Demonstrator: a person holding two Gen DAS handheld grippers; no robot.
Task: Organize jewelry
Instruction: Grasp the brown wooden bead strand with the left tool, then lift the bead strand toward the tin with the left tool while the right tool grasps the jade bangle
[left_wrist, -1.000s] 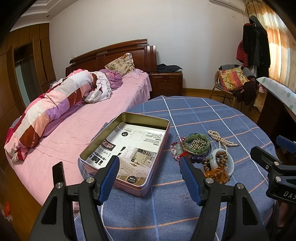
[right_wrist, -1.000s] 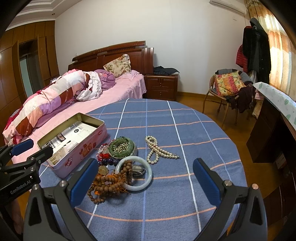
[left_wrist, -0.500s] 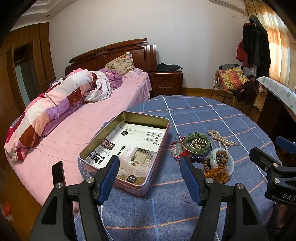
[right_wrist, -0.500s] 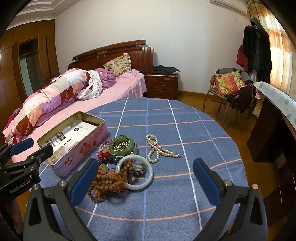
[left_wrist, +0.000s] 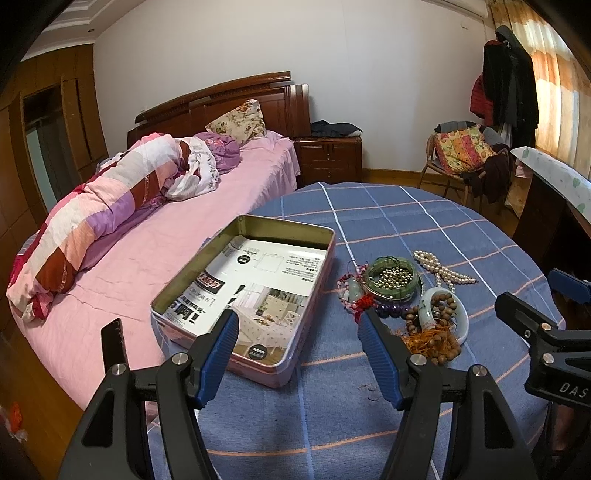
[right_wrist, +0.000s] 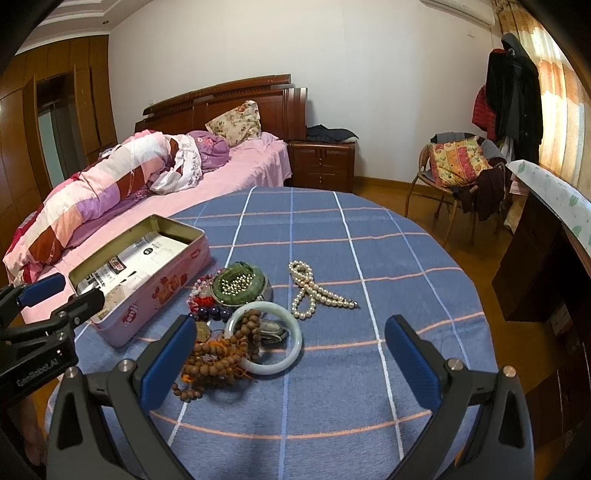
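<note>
Presently: jewelry pile (right_wrist: 240, 317) ahead of released right claw (right_wrist: 290, 363); left claw (left_wrist: 297, 354), released, near tin (left_wrist: 251, 288); "DAS" legible.

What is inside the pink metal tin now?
Only a printed paper sheet lies in the pink tin. No jewelry is visible inside. The tin's bottom under the sheet is covered.

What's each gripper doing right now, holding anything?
Left gripper: open, holding nothing.
Right gripper: open, holding nothing.
</note>
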